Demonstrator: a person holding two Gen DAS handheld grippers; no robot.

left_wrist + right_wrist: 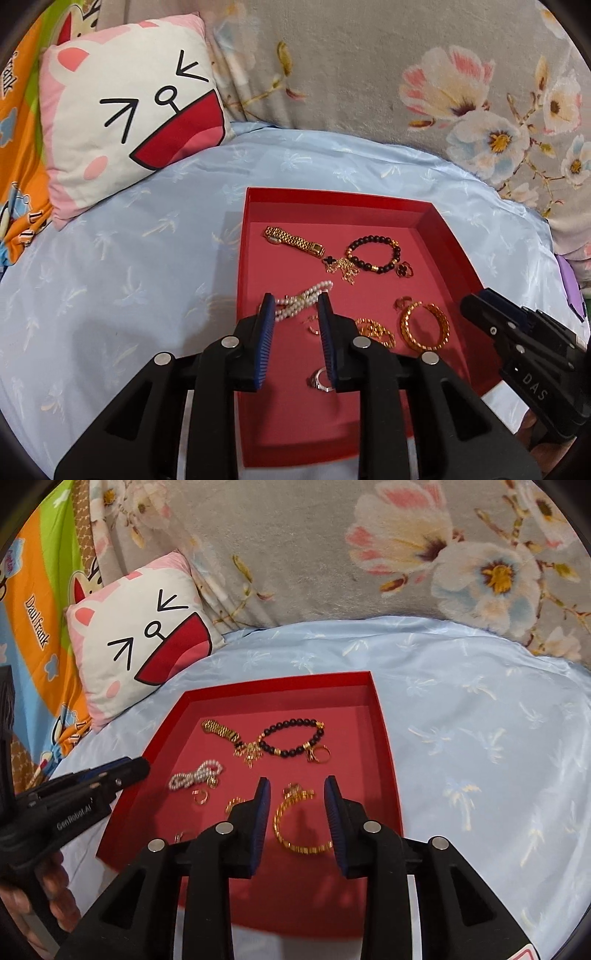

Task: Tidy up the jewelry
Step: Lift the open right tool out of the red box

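- The jewelry lies loose on the floor of a shallow red tray (454, 243): a gold watch (293, 240) and a black bead bracelet (375, 253) toward the far side, with a tangled gold chain (341, 269) between them.
- Nearer are a pearl bracelet (303, 302), a gold bangle (299, 823), some small gold rings and a silver ring (319, 380).
- The left gripper (295, 306) hovers over the pearl bracelet with its fingers spread, holding nothing.
- The right gripper (297, 794) hangs above the gold bangle, fingers likewise spread and empty.
- Judging by this, the work is at the picking stage: each gripper is lined up over a piece, none yet grasped.
- The next move probably calls for lowering until the fingers straddle the piece, then closing gently; the pearls may slip or drag neighbouring rings.
- The tray sits on a pale blue bedsheet (480, 738), with a cat-face pillow (125, 122) and a flowered blanket (406, 74) behind.
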